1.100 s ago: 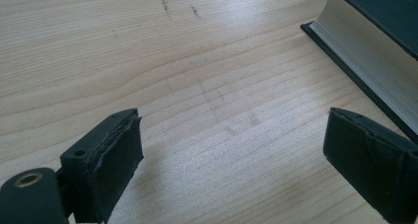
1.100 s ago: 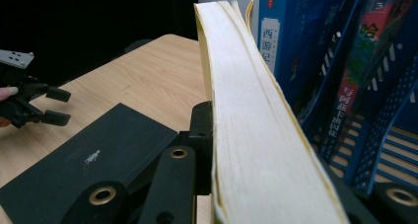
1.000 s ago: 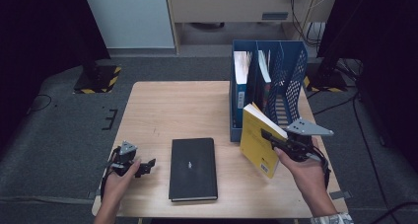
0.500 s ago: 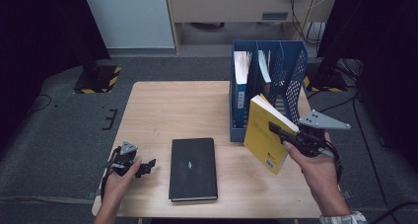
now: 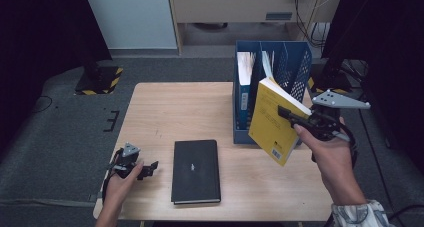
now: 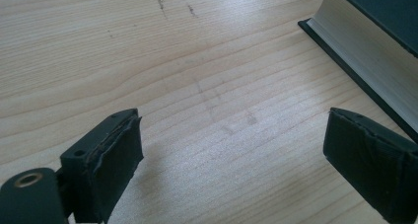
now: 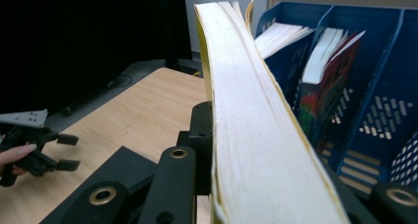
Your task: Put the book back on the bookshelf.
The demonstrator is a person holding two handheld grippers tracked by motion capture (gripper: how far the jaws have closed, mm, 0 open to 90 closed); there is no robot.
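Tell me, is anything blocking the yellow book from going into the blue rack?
Nothing visible blocks it. The right gripper holds the yellow book up in front of the blue rack. Two books already stand in slots, but the right slot looks free.

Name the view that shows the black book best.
The high view: the whole black book lies flat on the table, cover up. The left gripper view catches just its corner and page edge. The right gripper view shows the yellow book instead.

A pale wooden bench (image 5: 190,112) sits mid-frame. A black book (image 5: 196,171) lies flat at lower centre; a blue file rack (image 5: 295,67) stands at its upper right.
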